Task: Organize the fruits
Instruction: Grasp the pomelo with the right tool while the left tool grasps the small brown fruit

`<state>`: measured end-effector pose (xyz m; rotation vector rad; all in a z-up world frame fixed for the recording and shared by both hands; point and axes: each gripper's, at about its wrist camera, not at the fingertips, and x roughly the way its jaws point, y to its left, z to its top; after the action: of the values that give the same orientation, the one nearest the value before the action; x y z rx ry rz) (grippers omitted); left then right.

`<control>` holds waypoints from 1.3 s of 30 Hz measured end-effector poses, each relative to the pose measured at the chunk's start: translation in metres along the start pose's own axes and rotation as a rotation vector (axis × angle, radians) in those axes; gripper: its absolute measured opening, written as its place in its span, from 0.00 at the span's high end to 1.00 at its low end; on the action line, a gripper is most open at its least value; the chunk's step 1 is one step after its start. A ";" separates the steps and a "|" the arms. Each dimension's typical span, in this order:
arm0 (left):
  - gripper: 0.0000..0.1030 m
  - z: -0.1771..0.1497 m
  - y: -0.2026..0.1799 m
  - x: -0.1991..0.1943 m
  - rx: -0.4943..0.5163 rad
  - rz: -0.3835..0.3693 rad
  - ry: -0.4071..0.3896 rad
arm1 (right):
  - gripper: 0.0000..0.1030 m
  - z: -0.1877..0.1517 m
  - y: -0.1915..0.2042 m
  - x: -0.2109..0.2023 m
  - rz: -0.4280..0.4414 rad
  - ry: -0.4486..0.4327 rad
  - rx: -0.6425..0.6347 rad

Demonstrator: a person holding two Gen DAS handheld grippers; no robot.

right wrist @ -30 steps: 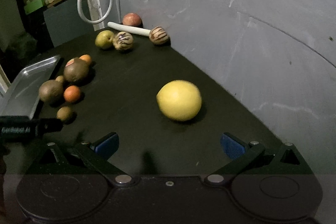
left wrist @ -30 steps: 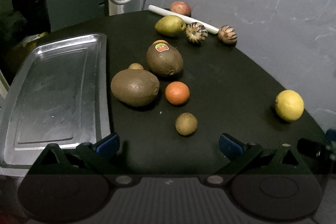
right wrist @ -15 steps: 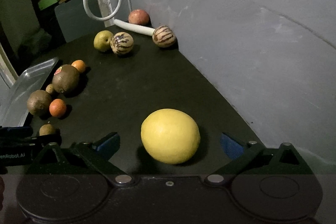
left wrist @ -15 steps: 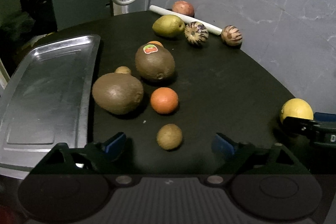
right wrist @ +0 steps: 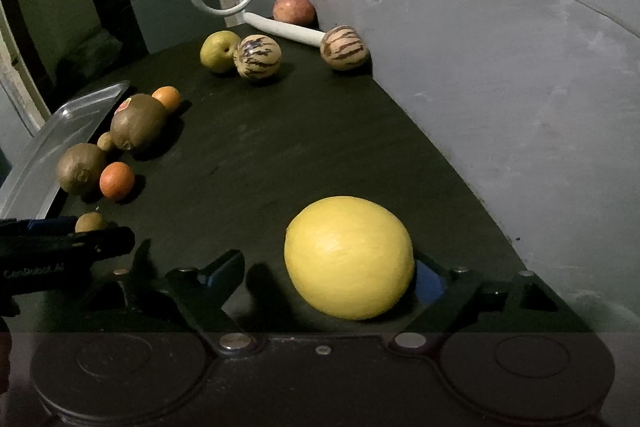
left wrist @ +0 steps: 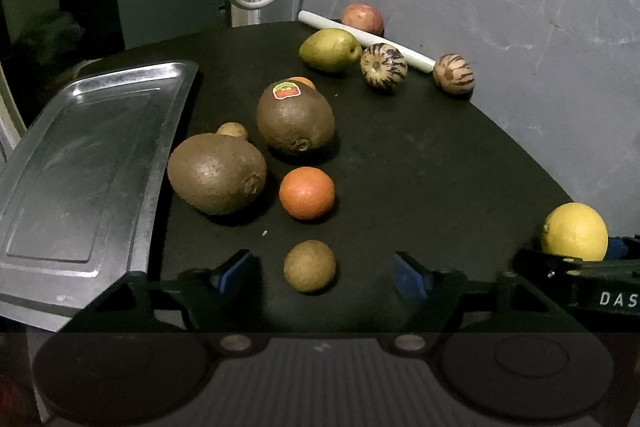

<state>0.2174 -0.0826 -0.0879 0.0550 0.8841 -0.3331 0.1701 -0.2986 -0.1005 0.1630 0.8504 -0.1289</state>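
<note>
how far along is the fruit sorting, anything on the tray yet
Nothing done: the tray holds no fruit. In hand: the left gripper, jaws closing, brackets a small brown fruit; the right gripper, also closing, brackets the lemon. Every other fruit remains on the table.

Both grippers lowered over the black table (left wrist: 420, 163), angled downward.
Left gripper (left wrist: 322, 269): jaws just closing, a small brown fruit (left wrist: 310, 265) between, untouched. Right gripper (right wrist: 326, 273): jaws just closing around the lemon (right wrist: 349, 263); contact unclear.
</note>
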 end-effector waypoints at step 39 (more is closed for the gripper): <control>0.73 -0.015 -0.014 -0.010 0.090 -0.112 -0.013 | 0.41 -0.022 0.026 -0.013 0.003 -0.065 -0.036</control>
<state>0.1962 -0.0909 -0.0883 0.0868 0.8612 -0.4779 0.1501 -0.2685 -0.1022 0.1259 0.7876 -0.1160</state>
